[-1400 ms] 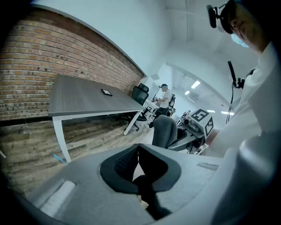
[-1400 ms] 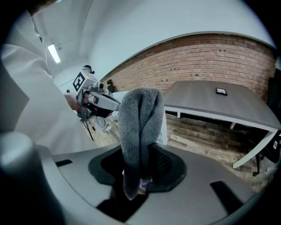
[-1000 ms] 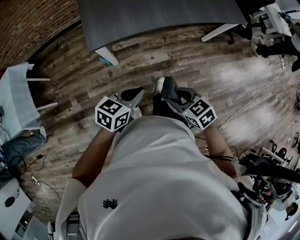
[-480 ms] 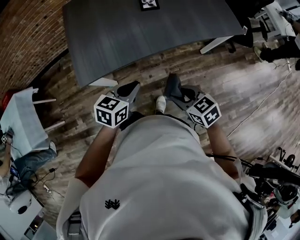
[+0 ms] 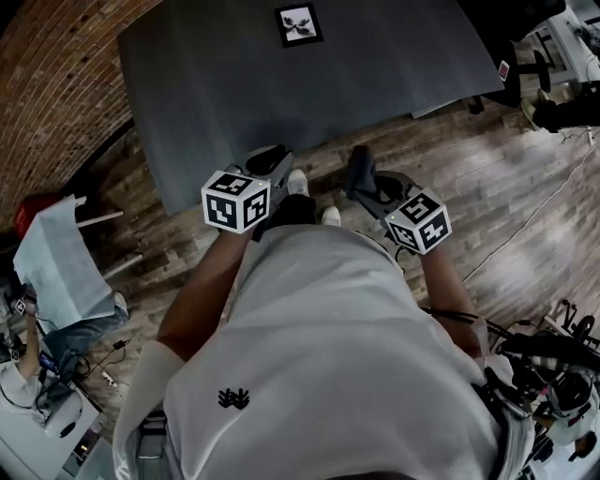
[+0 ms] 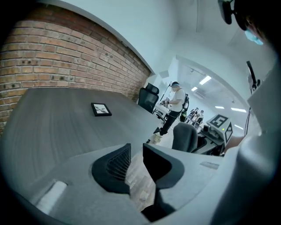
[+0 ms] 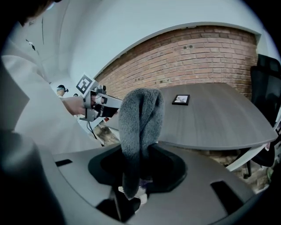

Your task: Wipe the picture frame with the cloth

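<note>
Left tool [image 6: 136, 149], just short of the worktop [image 5: 216, 84] near edge: jaws have just been opening, nothing btw them. Risk: if it doesn't brace the frame, wiping cld skate it across the worktop. Picture frame [image 5: 300, 23] lies flat, face up, twd the worktop's far side. It looks near-square, long axis unclear. Right tool [image 7: 141, 171] clamps the cloth [image 7: 138, 118], also short of the worktop.

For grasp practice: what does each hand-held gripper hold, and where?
Right hand-held gripper: grey cloth, by its lower end. Left hand-held gripper: nothing between its jaws, which have just been opening.
</note>
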